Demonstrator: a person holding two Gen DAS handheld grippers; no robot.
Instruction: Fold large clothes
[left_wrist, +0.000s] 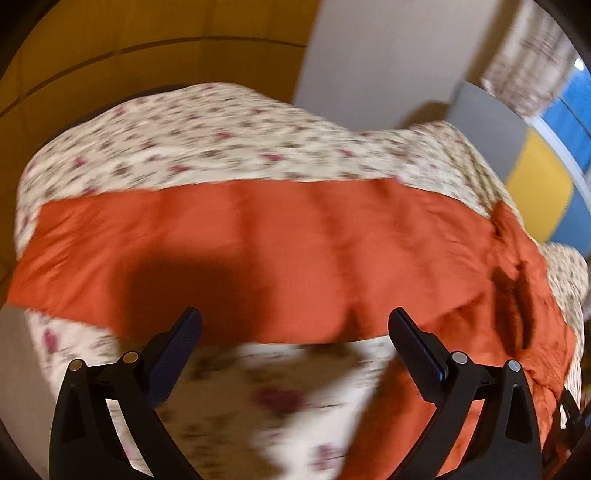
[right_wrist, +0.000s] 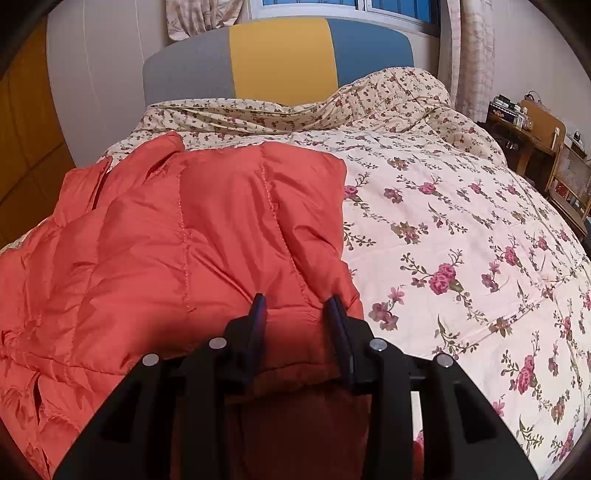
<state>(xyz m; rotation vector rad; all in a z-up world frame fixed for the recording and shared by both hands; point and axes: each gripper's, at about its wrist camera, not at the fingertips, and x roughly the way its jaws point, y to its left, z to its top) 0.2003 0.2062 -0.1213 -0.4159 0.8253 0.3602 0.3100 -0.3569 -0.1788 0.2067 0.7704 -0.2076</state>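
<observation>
An orange-red quilted puffer jacket (right_wrist: 177, 229) lies spread on a bed with a floral quilt (right_wrist: 461, 221). In the right wrist view my right gripper (right_wrist: 295, 306) is shut on a puffy fold of the jacket's near edge, with the fabric bulging between the fingers. In the blurred left wrist view the jacket (left_wrist: 277, 251) stretches across the bed as a wide band. My left gripper (left_wrist: 295, 321) is open and empty, hovering just above the jacket's near edge over the floral quilt (left_wrist: 258, 398).
A grey, yellow and blue headboard (right_wrist: 280, 55) stands at the bed's far end below a window with curtains. A wooden desk and shelf (right_wrist: 546, 155) with clutter stand at the right. A yellow wardrobe (left_wrist: 147, 48) lines the wall beyond the bed.
</observation>
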